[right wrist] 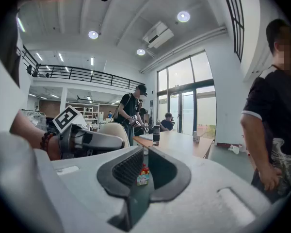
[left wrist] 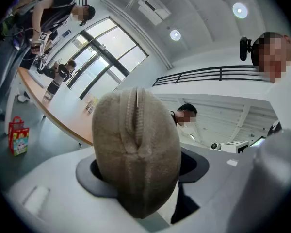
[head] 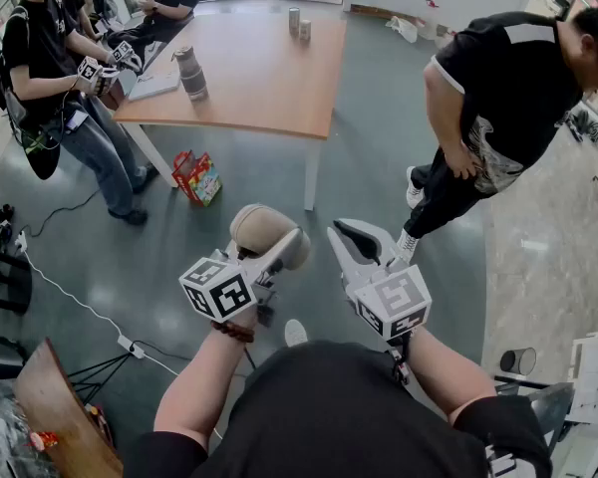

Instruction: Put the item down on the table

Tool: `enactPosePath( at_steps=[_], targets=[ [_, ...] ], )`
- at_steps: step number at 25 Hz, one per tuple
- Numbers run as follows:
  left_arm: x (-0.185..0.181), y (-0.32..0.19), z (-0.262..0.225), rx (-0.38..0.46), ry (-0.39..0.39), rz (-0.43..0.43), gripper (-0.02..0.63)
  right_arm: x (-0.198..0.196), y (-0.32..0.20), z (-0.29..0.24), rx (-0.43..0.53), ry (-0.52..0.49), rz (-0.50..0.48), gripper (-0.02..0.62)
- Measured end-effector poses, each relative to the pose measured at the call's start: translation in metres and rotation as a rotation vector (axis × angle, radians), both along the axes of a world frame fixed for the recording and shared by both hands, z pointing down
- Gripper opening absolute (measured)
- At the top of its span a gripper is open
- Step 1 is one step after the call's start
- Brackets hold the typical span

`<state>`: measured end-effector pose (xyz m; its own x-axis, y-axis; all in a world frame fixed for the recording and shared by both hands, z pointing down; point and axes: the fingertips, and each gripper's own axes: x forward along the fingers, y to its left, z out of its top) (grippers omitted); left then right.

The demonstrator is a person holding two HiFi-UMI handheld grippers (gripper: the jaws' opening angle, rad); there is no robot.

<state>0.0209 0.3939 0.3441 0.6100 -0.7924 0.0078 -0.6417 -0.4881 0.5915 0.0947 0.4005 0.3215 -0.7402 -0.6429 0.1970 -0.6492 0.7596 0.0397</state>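
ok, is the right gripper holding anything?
No, the right gripper has its jaws shut with nothing between them; the tan zipped pouch is in the left gripper.

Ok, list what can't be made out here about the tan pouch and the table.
- What is inside the pouch: its zip is closed in the left gripper view.
- The pouch's lower side: in the head view it is hidden behind the left gripper clamped on it.
- The small containers at the far edge of the table: too small in the head view to identify.
- The print on the floor bag: too small in the head view.
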Motion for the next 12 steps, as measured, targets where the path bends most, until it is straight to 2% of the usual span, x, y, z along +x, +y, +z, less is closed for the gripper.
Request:
enactPosePath(
  at_steps=[4,12],
  targets=[
    [-0.020,-0.016,0.002,-0.007,0.010,-0.002,0.333,-0.018,-0.015,-0.001,0.002,-0.003,-0.001,0.034],
    [-0.036,-0.052,0.011,-0.029,0.036,0.006,0.333,-0.036,-0.043,0.007,-0.012,0.002,-0.011,0.074]
  ],
)
